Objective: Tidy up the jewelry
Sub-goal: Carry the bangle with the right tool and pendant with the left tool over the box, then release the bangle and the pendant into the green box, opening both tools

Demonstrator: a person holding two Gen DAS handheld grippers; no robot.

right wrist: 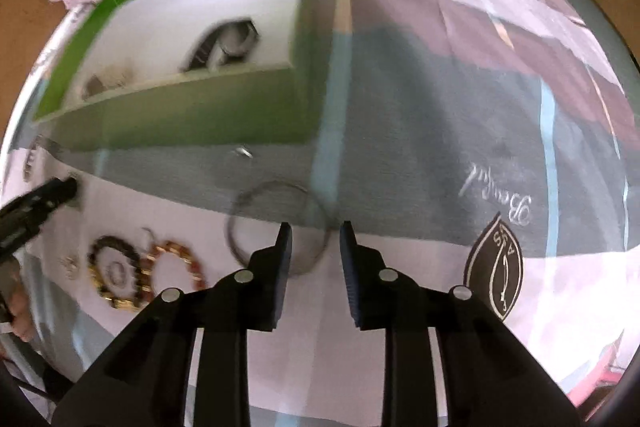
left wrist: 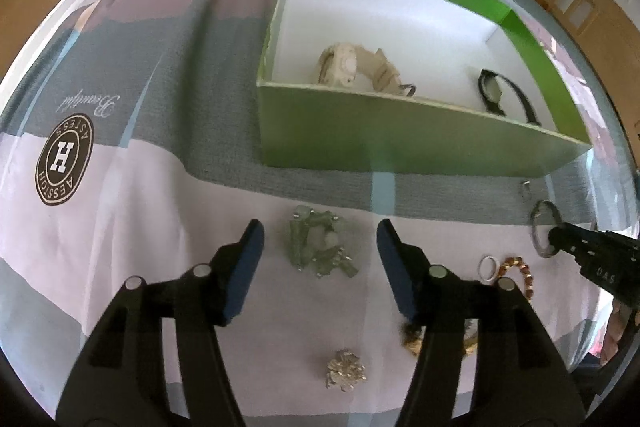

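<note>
Green stone bracelet (left wrist: 320, 247), lower centre on bedspread (left wrist: 120, 227), untouched between parted jaws of left gripper (left wrist: 320, 239); right gripper (right wrist: 314, 241) open over silver bangle (right wrist: 276, 227); green box (left wrist: 400, 143) upper right holding two watches.

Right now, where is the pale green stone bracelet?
Left wrist view: the pale green stone bracelet lies on the bedsheet between the left gripper's open fingers, before the green box.

Both wrist fisheyes look steeply down along their own jaws at the bed (left wrist: 120, 227), close up. Left view faces the green box (left wrist: 400, 151) square on, box ahead and slightly right. Right view, blurred, has the box (right wrist: 192, 115) upper left. Shared: box, metal ring (left wrist: 540, 231) (right wrist: 276, 227), bead bracelets, each other's gripper tip at frame edge.
</note>
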